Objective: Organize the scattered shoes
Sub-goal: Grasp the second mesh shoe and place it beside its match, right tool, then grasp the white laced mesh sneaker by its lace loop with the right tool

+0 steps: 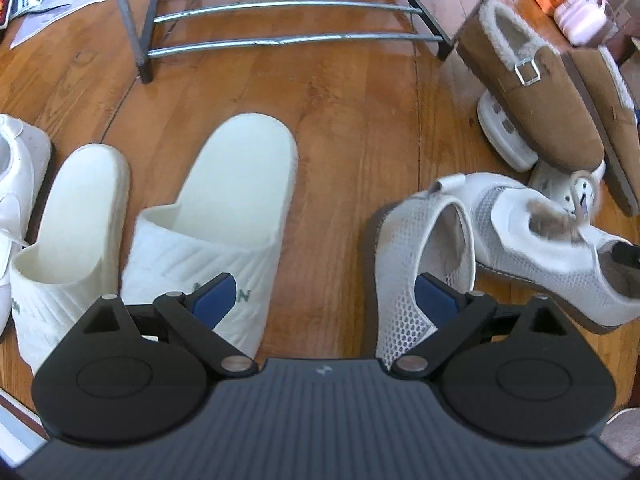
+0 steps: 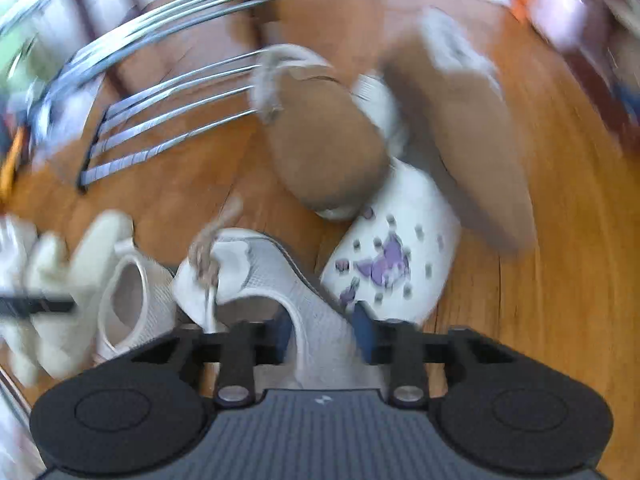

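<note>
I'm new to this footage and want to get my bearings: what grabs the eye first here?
Shoes litter the wooden floor before a bare metal shoe rack. The right gripper is clamped on a white mesh sneaker, next to a white clog with purple charms. The left gripper hangs open between cream slippers and another mesh sneaker; brown fleece-lined shoes lie far right.

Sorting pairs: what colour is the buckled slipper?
Brown with cream fleece lining; clearest in the left wrist view.

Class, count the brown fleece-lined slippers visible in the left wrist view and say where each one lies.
2: one buckled slipper leans on a white clog right of the rack; the second lies beside it at the right edge. Others may be hidden.
</note>
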